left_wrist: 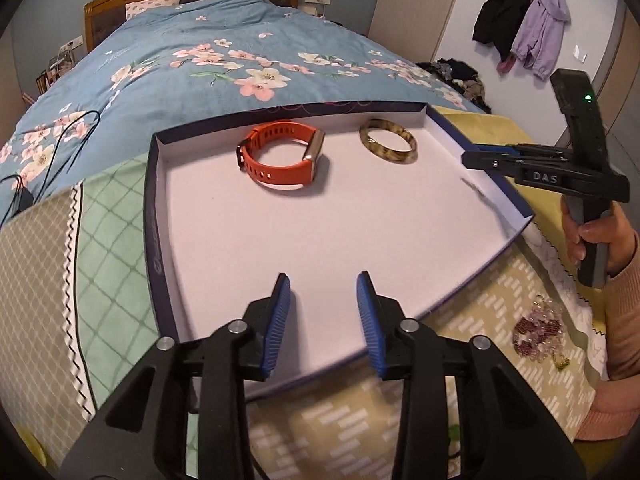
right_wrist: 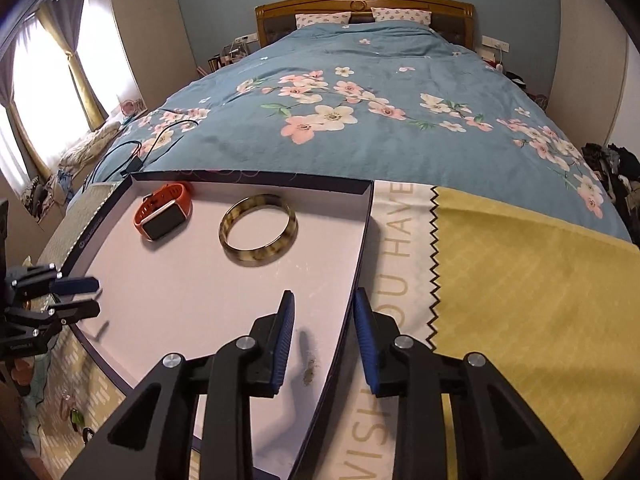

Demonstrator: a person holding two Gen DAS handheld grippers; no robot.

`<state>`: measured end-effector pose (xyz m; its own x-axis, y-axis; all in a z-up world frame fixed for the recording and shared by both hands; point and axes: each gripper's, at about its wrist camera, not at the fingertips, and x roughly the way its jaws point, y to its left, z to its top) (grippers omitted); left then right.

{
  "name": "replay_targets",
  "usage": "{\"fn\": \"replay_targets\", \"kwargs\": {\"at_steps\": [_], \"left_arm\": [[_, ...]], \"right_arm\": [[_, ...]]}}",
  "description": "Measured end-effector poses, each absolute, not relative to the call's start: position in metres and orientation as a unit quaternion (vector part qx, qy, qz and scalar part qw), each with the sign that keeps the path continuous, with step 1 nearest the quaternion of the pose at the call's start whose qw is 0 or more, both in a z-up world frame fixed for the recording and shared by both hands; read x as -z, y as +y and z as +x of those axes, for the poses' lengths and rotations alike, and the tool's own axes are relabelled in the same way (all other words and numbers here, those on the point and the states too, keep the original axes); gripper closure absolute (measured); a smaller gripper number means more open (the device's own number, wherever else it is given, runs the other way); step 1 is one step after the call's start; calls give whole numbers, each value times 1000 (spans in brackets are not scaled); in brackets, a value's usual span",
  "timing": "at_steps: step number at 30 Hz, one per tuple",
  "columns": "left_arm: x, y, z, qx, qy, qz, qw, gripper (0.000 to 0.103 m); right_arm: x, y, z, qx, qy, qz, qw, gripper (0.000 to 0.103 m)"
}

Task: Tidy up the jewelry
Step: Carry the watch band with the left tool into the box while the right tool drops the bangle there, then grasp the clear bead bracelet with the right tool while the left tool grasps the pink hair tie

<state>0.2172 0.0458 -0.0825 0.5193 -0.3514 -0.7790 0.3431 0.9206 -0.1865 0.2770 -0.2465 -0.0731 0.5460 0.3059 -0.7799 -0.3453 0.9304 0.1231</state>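
Nearest the cameras, the left gripper (left_wrist: 323, 322) hangs over the near edge of a shallow box lid (left_wrist: 154, 216) used as a tray, its jaws parted with nothing between them; the right gripper (right_wrist: 324, 344) straddles the lid's right wall, one blue pad inside the tray and one outside, the jaws likewise released and empty, the wall standing in the gap without visible contact. Both tools tilt downward toward the white floor of the lid, a posture that suits either a fresh set-down or the approach to a next piece. Beside the lid, at the person's right hand (left_wrist: 596, 240), a beaded piece (left_wrist: 538, 334) of dark red and clear stones lies on the patterned cloths (left_wrist: 500, 292), outside the tray and, by judgement, still to be collected. A small dark fleck (right_wrist: 310, 372) rests on the tray floor just ahead of the right gripper; whether it is an earring or mere debris cannot be told. Farther in, toward the back wall of the lid, two items are already laid side by side and apart: an orange-strapped watch (left_wrist: 280, 158) on the left and a mottled amber bangle (left_wrist: 388, 146) on the right, spaced so each can be grasped separately. Beyond the lid, which sits on cloths spread over the foot of the bed, stretches the blue floral quilt (right_wrist: 360, 92), then the wooden headboard (right_wrist: 364, 4) with two pillows.
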Motion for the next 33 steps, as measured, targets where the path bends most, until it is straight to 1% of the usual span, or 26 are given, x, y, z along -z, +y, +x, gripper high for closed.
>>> {"fn": "replay_targets", "kwargs": {"at_steps": [2,4,6,9,10,11,12,16,17,19,20,23,30,33], "left_arm": [[84,47,213,207,451,-21,868,71],[84,45,206,205,446,-14,871,71],[82,43,203,191,438,-2,878,66],[73,43,198,176,422,-1,889,64],[68,43,193,177,411,-3,894,62],[63,43,187,175,400,-2,900,57],[59,43,181,172,389,1,905,55],[44,38,153,176,357,10,917,52],[41,37,150,176,354,15,918,51],[39,32,138,181,348,24,920,50],[38,29,133,181,346,26,920,50],[36,21,116,185,338,38,922,50],[41,14,87,201,331,54,920,49],[47,18,78,202,338,49,918,49]], "right_arm": [[72,-250,273,-190,435,-15,880,74],[67,-254,266,-190,427,-8,884,73],[59,-259,252,-192,415,-7,890,72],[47,-266,222,-221,396,-7,891,69],[45,-266,214,-230,394,-10,890,69],[44,-267,199,-248,390,-19,887,68],[44,-266,190,-258,388,-25,884,68],[53,-258,147,-306,404,-54,860,69],[57,-255,137,-316,411,-67,853,69],[64,-249,125,-319,417,-91,846,76],[68,-247,122,-318,422,-100,843,81],[73,-246,117,-319,429,-103,839,86],[82,-240,117,-318,431,-124,835,84],[84,-240,117,-318,431,-121,836,86]]}}
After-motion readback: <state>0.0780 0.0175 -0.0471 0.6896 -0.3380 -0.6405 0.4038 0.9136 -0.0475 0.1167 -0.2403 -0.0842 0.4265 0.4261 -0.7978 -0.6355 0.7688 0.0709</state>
